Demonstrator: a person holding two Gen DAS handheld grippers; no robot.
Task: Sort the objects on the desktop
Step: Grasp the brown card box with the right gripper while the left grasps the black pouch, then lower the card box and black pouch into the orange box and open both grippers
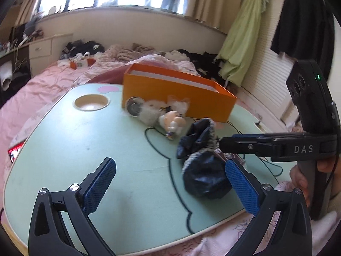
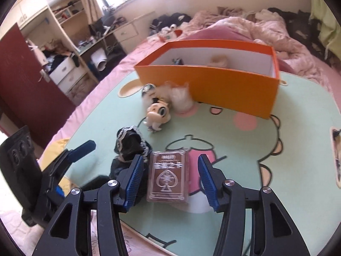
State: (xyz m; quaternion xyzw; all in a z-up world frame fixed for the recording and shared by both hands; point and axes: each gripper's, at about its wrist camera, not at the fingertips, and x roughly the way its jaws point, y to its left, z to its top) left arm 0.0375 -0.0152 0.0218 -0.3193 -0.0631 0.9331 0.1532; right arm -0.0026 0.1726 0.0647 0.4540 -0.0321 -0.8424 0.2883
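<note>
The table point(image 2: 298, 149) held an orange box point(image 2: 213, 89) at its far side. Nearer than the box, a card case point(image 2: 168, 177) lay between the right gripper point(image 2: 169, 179) pads, open, not touching. Centring before closing seemed wise. The left gripper point(image 1: 170, 183) stood open, empty.

Box point(image 2: 213, 89) sitting at the back of the worktop point(image 2: 298, 149), doll point(image 2: 156, 113) right in front of it. Nearer still, card case point(image 2: 168, 177) with the cloth pouch point(image 2: 127, 147) touching its left side. Bed point(image 2: 266, 32) behind everything.
</note>
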